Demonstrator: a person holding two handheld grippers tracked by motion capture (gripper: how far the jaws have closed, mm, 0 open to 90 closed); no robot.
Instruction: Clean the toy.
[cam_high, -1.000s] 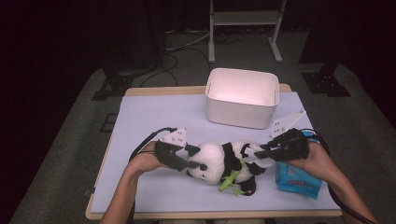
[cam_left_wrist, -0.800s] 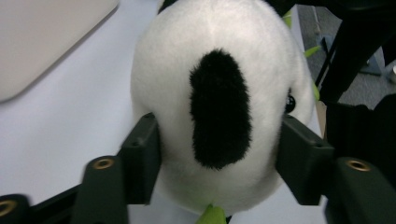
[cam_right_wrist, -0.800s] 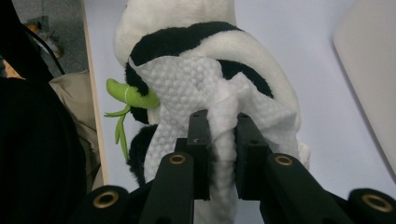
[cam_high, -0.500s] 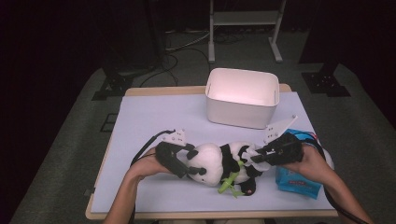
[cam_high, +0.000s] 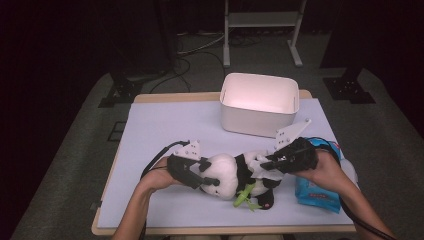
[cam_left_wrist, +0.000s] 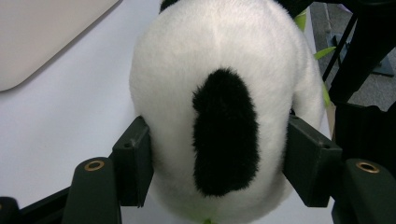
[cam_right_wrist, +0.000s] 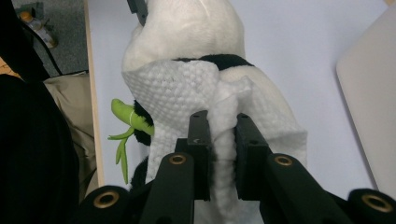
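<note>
Left gripper (cam_high: 212, 181) and right gripper (cam_high: 263, 165) on toy panda (cam_high: 227, 173), beside white bin (cam_high: 258, 106).

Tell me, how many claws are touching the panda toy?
2. The left claw squeezes the plush panda by its head; the right claw pinches a white wipe lying against its body.

White bin (cam_high: 259, 105) sitting at far side of table (cam_high: 150, 130), right of centre, open top facing up. Blue packet (cam_high: 315, 192) lying near right edge, close to near side. Pale lavender cover (cam_high: 165, 125) lying across tabletop, wooden rim showing around it. Metal stand (cam_high: 262, 20) standing on floor beyond table. Cables (cam_high: 195, 50) trailing over grey floor at far left.
</note>
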